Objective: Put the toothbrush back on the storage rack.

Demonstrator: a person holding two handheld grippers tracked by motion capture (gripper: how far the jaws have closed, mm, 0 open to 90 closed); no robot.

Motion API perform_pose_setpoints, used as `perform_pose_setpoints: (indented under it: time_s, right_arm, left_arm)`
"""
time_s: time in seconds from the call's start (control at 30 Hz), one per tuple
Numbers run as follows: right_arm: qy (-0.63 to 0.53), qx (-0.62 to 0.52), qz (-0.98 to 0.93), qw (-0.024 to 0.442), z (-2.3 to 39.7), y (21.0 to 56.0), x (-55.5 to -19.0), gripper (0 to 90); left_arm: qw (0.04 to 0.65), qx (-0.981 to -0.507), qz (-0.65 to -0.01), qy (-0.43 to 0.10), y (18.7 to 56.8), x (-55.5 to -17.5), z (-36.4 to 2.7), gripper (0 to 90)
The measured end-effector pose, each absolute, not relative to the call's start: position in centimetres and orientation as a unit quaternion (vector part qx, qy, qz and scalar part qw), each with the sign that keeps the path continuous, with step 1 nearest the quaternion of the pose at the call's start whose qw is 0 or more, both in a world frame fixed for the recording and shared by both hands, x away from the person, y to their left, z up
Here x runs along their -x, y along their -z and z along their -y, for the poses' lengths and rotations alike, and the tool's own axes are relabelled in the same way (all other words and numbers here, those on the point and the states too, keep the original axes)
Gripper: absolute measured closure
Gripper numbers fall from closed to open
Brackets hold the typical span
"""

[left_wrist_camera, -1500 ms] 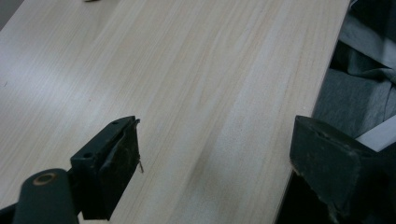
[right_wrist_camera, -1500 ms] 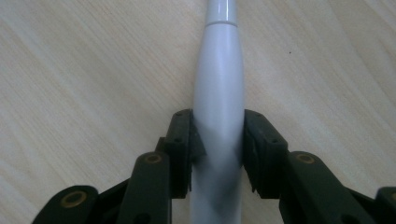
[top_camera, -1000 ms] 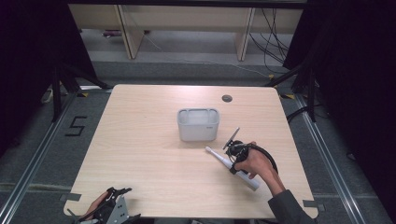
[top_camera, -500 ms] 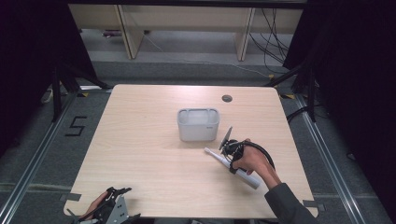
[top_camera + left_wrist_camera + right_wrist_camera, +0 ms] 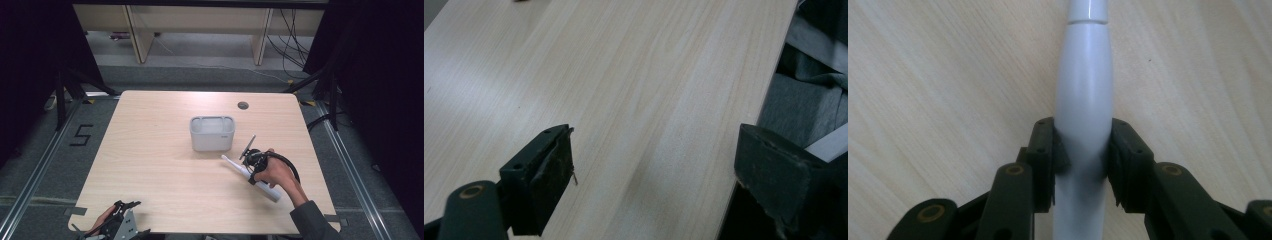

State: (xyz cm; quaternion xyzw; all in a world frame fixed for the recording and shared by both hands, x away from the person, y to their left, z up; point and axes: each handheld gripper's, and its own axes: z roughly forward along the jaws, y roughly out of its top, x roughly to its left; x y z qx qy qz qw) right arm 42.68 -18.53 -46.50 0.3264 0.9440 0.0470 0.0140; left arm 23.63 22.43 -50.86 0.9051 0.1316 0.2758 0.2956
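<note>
Two grippers: I held one in each hand at the near side of the table [image 5: 165, 165].
Left gripper [image 5: 120, 220]: it sat at the near left edge of the table; in the left gripper view its jaws stood wide apart over bare wood, with nothing between them.
Right gripper [image 5: 1083, 160]: its two black pads were pressed against the sides of the electric toothbrush [image 5: 1083, 100], pinching the handle; in the high view it showed at the near right of the table [image 5: 252, 162].
Toothbrush, look: a white, smooth, glossy body, swelling just ahead of my pads, then narrowing to a thin seam where a slimmer neck began.
Toothbrush, place: it lay slantwise at the near right of the table, thick end toward me and past my hand, thin end toward the container; whether it rested on the wood or was lifted, I could not tell.
Container [image 5: 212, 133]: a pale grey, open-topped box with rounded corners stood beyond the toothbrush tip, near it but apart.
Farthest: a small round dark hole [image 5: 243, 105] lay in the tabletop near the far edge.
</note>
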Motion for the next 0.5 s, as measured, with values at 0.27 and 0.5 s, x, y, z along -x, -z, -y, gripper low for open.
perform_pose_setpoints:
  time_s: [0.27,0.5]
  right_arm:
    - [-0.105,-0.314,-0.942,0.050,19.9,44.2,-41.6,66.8]
    - [-0.218,-0.329,-0.916,0.076,20.7,41.4,-40.3,66.8]
  left_arm:
    - [0.298,-0.907,-0.130,-0.269,50.7,-23.6,-22.5,15.3]
    - [0.300,-0.904,-0.132,-0.273,50.7,-23.7,-22.5,15.3]
